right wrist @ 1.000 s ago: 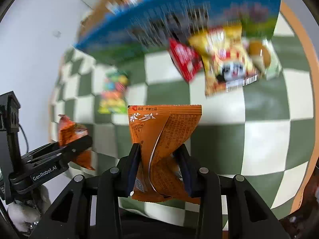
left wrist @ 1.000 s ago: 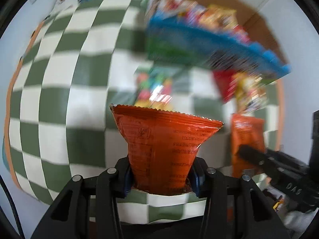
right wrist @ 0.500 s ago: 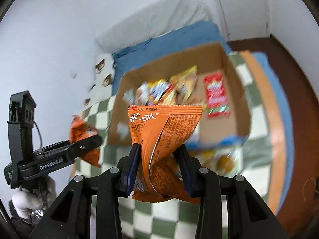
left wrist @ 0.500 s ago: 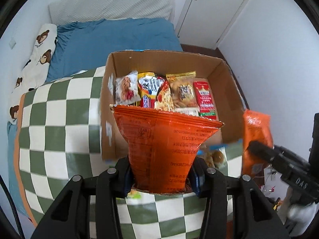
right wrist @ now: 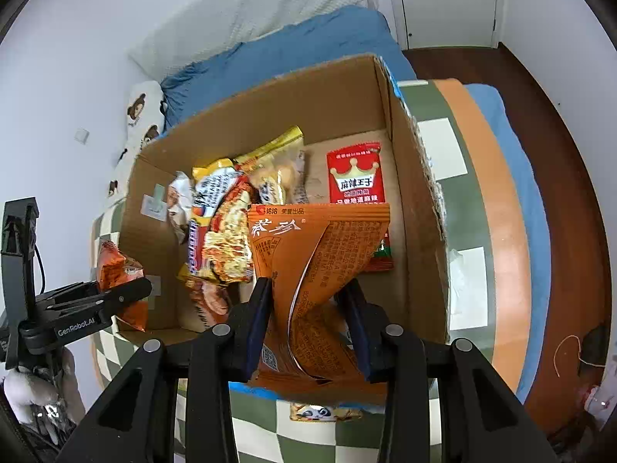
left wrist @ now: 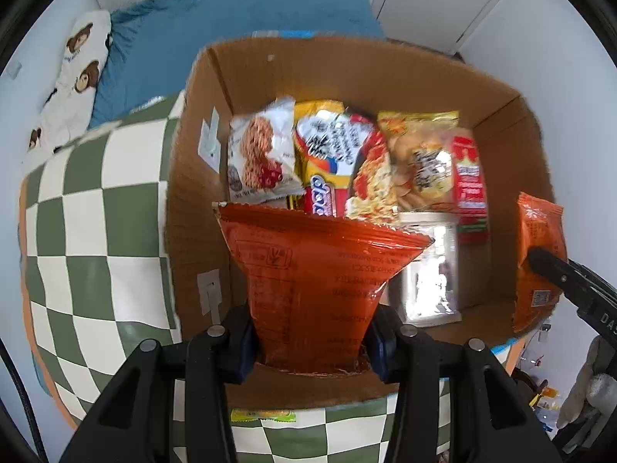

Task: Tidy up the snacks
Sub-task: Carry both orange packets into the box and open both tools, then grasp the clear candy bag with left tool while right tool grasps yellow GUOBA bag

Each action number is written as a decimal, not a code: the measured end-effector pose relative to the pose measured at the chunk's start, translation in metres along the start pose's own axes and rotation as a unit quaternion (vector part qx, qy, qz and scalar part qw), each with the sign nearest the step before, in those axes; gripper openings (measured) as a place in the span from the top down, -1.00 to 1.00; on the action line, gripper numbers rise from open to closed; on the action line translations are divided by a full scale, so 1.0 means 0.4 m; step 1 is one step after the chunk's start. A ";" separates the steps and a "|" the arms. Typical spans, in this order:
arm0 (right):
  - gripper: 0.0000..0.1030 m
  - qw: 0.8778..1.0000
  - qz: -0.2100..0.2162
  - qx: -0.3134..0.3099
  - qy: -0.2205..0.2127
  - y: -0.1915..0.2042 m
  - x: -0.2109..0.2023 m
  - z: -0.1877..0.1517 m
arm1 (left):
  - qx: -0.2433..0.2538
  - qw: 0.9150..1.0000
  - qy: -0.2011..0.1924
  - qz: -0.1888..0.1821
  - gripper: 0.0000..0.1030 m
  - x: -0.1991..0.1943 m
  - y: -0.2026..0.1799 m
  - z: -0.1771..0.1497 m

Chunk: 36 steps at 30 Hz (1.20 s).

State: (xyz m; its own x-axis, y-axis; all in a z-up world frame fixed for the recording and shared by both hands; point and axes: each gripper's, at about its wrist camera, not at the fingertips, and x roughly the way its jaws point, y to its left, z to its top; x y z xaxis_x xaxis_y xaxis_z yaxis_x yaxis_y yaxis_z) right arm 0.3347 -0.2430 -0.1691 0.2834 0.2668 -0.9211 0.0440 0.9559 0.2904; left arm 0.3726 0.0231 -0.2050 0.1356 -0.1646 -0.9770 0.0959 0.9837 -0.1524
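Orange packet (left wrist: 316,289) hides perhaps half the cardboard box (left wrist: 347,65).

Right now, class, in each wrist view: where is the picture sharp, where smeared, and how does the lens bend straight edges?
Left wrist view: the orange packet in the left gripper is sharp; the silvery pack behind it is smeared and glaring. Right wrist view: mostly crisp, print on the red crown packet readable. Both views: the fisheye bows the cardboard box walls and checkered cloth.

A green-and-white checkered cloth with an orange border (right wrist: 435,142) covers the bed. An open brown cardboard box (left wrist: 347,73) sits directly on it, and two small snack packets (left wrist: 264,414) (right wrist: 326,412) lie at the box's near edge.
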 end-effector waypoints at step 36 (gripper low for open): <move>-0.87 0.995 -0.091 -0.045 -0.004 0.062 0.033 -0.039 | -0.010 0.997 -0.067 0.022 -0.87 -0.011 -0.028 -0.060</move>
State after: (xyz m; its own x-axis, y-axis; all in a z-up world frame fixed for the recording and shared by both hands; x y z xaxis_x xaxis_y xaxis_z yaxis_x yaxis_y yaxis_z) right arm 0.3249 -0.2138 -0.1783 0.2854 0.0882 -0.9543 0.0097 0.9954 0.0949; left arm 0.3473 0.0144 -0.2028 0.2700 -0.1283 -0.9543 0.0671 0.9912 -0.1143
